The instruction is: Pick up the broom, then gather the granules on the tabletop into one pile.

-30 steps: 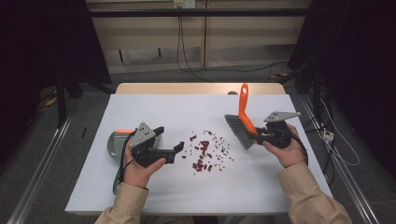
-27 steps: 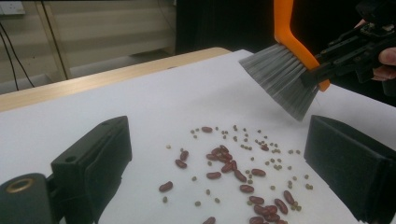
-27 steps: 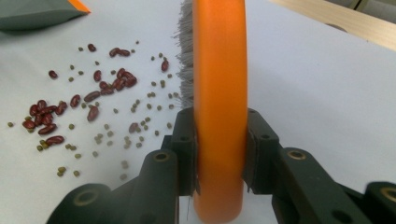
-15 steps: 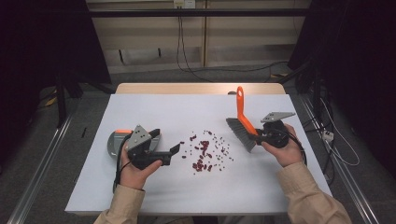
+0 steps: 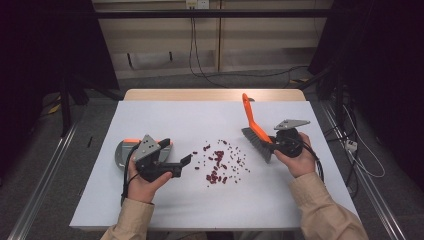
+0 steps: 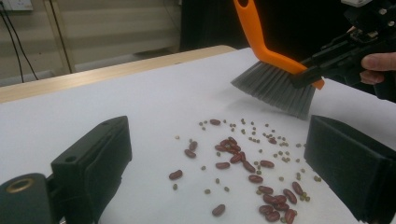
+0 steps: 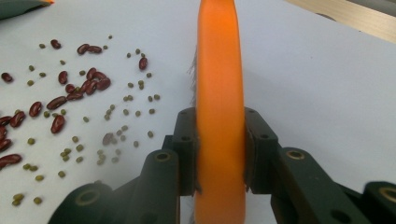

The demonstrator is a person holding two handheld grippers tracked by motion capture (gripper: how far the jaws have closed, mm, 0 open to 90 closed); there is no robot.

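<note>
right gripper (image 7: 219,154) pinches brush (image 7: 219,70); high view adds dustpan (image 5: 120,152) behind spread left gripper (image 5: 186,161)

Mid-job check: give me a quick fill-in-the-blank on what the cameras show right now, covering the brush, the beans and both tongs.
1. The right tongs are shut on the ____ handle of the brush.
2. The brush's grey bristles hang just above the white table, to the ____ of the scattered beans in the high view.
3. The left tongs stand ____, with nothing between them.
4. The grey dustpan lies behind the person's ____ hand.

Missing words: orange; right; open; left
</note>
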